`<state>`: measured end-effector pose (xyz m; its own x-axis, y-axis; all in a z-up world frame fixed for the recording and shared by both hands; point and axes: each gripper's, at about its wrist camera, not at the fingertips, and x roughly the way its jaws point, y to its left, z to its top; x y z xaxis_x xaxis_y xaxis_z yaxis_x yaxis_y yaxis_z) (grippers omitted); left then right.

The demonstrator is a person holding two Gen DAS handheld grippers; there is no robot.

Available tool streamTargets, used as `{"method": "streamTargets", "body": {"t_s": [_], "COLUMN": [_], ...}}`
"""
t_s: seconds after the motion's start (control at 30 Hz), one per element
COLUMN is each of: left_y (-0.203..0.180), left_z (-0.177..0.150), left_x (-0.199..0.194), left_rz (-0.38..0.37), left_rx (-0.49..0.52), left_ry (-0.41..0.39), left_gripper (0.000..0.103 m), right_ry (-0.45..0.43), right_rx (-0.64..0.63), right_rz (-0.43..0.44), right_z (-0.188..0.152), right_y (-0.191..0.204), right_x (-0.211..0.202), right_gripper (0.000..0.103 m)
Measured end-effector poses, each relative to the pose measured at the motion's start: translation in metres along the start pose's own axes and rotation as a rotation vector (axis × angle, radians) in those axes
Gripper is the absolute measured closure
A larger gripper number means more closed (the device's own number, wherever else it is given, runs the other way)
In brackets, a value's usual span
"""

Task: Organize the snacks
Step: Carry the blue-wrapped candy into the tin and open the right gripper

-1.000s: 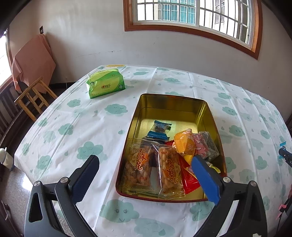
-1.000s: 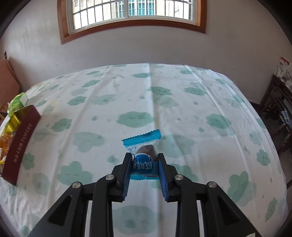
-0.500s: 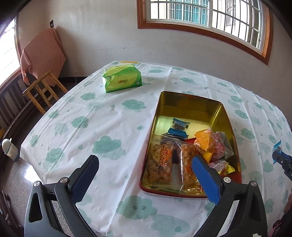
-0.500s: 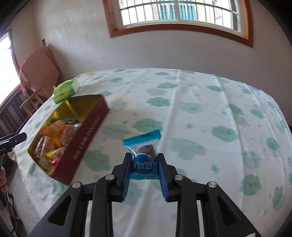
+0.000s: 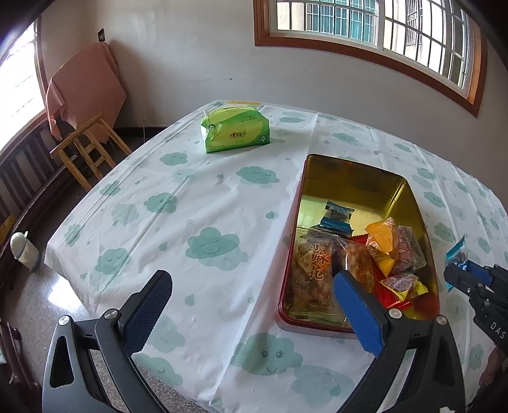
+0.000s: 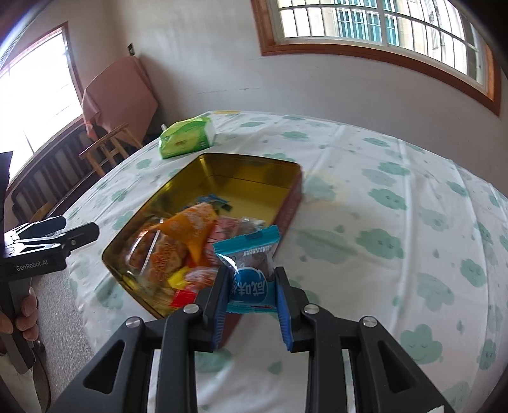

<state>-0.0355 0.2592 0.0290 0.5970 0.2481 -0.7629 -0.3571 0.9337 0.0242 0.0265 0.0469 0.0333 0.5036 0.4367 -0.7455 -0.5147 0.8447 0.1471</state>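
My right gripper (image 6: 250, 305) is clamped on a blue snack packet (image 6: 249, 270), its two blue pads pressed against the packet's lower sides, the crimped top edge standing above the fingers. I hold it in the air over the near right corner of the gold tin (image 6: 287, 182), above the red outer wall on that side. In the left wrist view the same packet (image 5: 456, 254) shows at the far right edge, just outside the tin's right rim (image 5: 412, 193).

My left gripper (image 5: 250, 305) is spread wide with nothing between its fingers. It hovers over the near edge of the table, its right finger (image 5: 355, 313) overlapping the near end of the tin and its left finger over bare cloth.

The tin is rectangular, gold inside and red outside, and sits on the cloud-print tablecloth (image 5: 206, 203). Its near half is piled with snacks: a clear bag of fried twists with red characters (image 5: 312, 270), an orange packet (image 5: 382, 240) leaning on a pinkish wrapped one (image 5: 409, 249), a small yellow-edged packet (image 5: 403, 284), and farther in a second blue packet (image 5: 336, 216) lying flat on the gold floor. The far half of the tin shows only bare metal.

Beyond the tin, at the far left of the table, lies a green tissue pack (image 5: 235, 133), well apart from it. Off the table's left side stands a wooden stool (image 5: 87, 144), with a pink cloth (image 5: 85, 85) draped behind it against the wall. A barred window (image 5: 365, 25) runs along the far wall.
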Motion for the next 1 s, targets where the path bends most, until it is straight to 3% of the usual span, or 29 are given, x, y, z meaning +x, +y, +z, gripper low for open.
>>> {"method": "streamTargets", "body": {"t_s": [0.33,1.0], "left_y": [0.011,0.021], "left_z": [-0.003,-0.005], "left_x": [0.003,0.008], "left_rz": [0.015,0.020], "left_rx": [-0.017,-0.031], "left_ry": [0.011,0.030], "left_gripper": [0.002,0.002], "right_ry": [0.031,0.054], "right_rx": [-0.065,-0.070], "right_rz": [0.027,-0.008], "right_z": [0.007,0.021], "right_y": [0.030,0.037], "right_x": [0.022,0.060], "right_gripper": [0.075,0.075]}}
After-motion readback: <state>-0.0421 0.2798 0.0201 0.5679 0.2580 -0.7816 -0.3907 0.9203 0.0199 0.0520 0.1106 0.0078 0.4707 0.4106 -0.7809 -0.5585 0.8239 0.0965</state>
